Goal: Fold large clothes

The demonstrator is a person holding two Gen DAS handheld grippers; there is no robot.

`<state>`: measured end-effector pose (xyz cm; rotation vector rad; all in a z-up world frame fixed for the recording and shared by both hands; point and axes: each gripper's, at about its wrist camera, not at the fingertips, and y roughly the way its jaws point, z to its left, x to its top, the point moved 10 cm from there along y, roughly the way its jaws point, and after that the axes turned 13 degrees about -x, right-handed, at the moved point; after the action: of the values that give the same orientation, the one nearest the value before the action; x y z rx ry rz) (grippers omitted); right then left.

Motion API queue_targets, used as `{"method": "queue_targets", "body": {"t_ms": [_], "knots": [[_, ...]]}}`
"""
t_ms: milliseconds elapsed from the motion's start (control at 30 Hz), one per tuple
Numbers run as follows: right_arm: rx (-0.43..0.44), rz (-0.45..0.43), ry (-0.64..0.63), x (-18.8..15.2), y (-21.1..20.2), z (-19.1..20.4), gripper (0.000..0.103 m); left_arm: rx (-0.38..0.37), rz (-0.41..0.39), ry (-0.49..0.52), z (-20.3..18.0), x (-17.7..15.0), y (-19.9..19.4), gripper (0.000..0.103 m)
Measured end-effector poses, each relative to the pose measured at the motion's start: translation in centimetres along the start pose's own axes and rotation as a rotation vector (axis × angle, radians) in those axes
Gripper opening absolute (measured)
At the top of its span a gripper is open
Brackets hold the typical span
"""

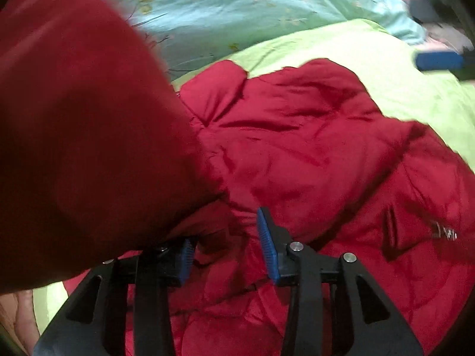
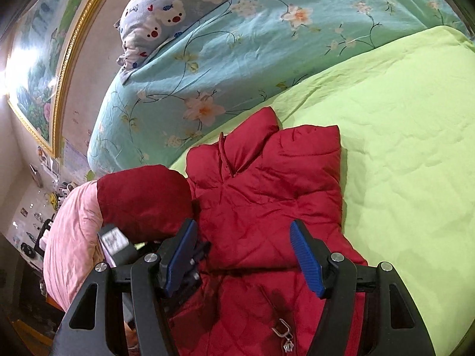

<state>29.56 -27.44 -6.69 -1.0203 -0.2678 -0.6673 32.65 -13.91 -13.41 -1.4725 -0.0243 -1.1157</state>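
A red quilted jacket (image 2: 267, 184) lies on a lime green blanket (image 2: 400, 136), collar toward the far side. In the left wrist view the jacket (image 1: 311, 148) fills the middle, and its sleeve (image 1: 83, 136) hangs raised and blurred at the left, draped over the left finger. My left gripper (image 1: 225, 237) stands open just over the jacket, with red fabric between its jaws. My right gripper (image 2: 242, 231) is open and empty above the jacket's lower body. The raised sleeve (image 2: 142, 201) and the left gripper's body (image 2: 115, 243) show at the left of the right wrist view.
A turquoise floral duvet (image 2: 237, 53) lies beyond the green blanket, with a bear-print pillow (image 2: 166, 9) on it. A pink quilt (image 2: 71, 237) hangs at the bed's left edge. A gold-framed picture (image 2: 38, 68) is on the wall. A metal zipper pull (image 2: 282, 330) lies near the front.
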Motion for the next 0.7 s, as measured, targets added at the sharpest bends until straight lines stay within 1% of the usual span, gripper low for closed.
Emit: {"method": "queue_targets", "body": {"t_ms": [67,100,167,233,300,333,367,400,467,633,700], "knots": [[0.015,0.017,0.005,0.3,0.5,0.3,0.071,0.0,-0.005,0.046,-0.6,-0.2,-0.3,0.047],[0.027,0.028,0.011,0.5,0.9,0.5,0.072,-0.003,-0.009,0.06,-0.9,-0.3,-0.5,0.047],[0.041,0.037,0.016,0.8,1.3,0.8,0.076,-0.036,-0.019,0.082,-1.5,-0.7,-1.3,0.047],[0.056,0.044,0.027,1.1,1.9,0.9,0.077,-0.084,-0.035,0.087,-1.9,-1.0,-2.3,0.047],[0.06,0.052,0.042,1.3,2.4,0.9,0.077,-0.151,-0.049,0.088,-2.3,-1.6,-3.6,0.048],[0.069,0.06,0.051,1.4,2.8,1.1,0.077,-0.163,-0.058,0.09,-2.3,-1.9,-4.3,0.048],[0.075,0.066,0.058,1.5,3.1,1.2,0.077,-0.169,-0.073,0.089,-2.2,-2.2,-5.1,0.051],[0.079,0.07,0.061,1.5,3.4,1.4,0.077,-0.167,-0.08,0.079,-1.8,-2.5,-5.7,0.056],[0.081,0.081,0.051,1.5,4.3,2.0,0.081,-0.156,-0.097,0.031,-0.5,-2.6,-6.2,0.057],[-0.004,0.077,0.047,1.1,6.7,0.9,0.081,-0.172,-0.151,-0.197,5.4,-3.1,-7.3,0.057],[-0.013,0.085,0.059,0.8,7.4,0.3,0.081,-0.173,-0.167,-0.273,7.4,-3.1,-7.3,0.057]]}}
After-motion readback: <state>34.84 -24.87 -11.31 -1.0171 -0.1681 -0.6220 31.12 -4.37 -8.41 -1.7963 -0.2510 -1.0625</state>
